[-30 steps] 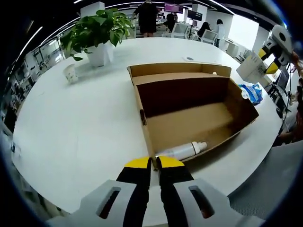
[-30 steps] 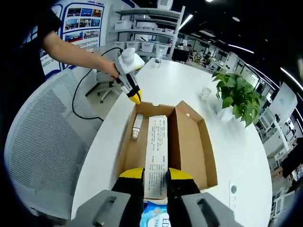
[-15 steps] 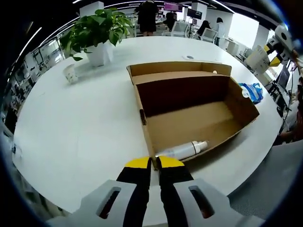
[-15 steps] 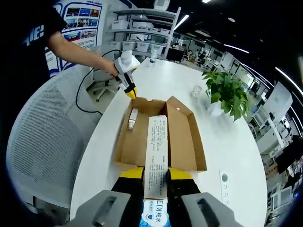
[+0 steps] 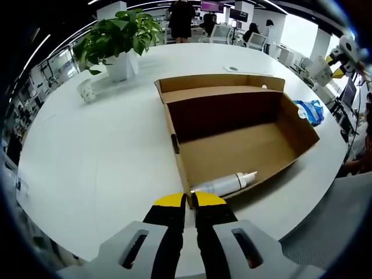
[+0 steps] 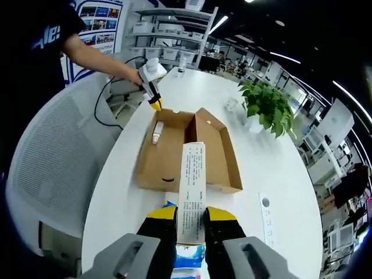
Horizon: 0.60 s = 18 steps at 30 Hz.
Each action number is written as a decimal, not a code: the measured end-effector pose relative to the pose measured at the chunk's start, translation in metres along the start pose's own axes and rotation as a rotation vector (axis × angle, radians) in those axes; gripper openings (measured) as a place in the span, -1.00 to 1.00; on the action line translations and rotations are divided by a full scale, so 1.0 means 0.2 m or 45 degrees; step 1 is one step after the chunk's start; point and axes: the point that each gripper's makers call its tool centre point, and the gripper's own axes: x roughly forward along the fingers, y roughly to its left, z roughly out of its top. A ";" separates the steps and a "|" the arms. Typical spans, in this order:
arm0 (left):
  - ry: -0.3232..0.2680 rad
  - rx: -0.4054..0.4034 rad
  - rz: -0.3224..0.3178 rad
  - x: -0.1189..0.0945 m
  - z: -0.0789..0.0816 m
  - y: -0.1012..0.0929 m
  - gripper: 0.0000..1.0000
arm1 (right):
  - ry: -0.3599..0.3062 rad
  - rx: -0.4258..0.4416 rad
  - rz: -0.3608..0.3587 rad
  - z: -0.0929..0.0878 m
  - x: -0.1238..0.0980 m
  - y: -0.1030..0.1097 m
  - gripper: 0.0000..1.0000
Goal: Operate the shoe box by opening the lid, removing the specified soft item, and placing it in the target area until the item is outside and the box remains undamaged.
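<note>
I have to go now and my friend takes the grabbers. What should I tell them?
Left gripper: shut on the near wall of the open shoe box, steadying it.
Right gripper: shut on the white pack, lifted clear above the table, outside the box.
A white bottle lies inside the box by the left gripper.
A blue packet lies on the table beside the box.
Done: lid open, pack out.
Left: set the pack down, probably near the blue packet.
</note>
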 end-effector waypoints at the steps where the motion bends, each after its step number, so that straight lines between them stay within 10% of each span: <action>1: 0.000 0.000 0.000 0.00 0.00 0.00 -0.93 | 0.006 0.001 -0.001 -0.02 -0.01 0.00 -0.74; 18: 0.009 0.007 0.012 0.00 0.00 -0.01 -0.94 | 0.108 0.055 -0.048 -0.40 -0.07 -0.09 -0.74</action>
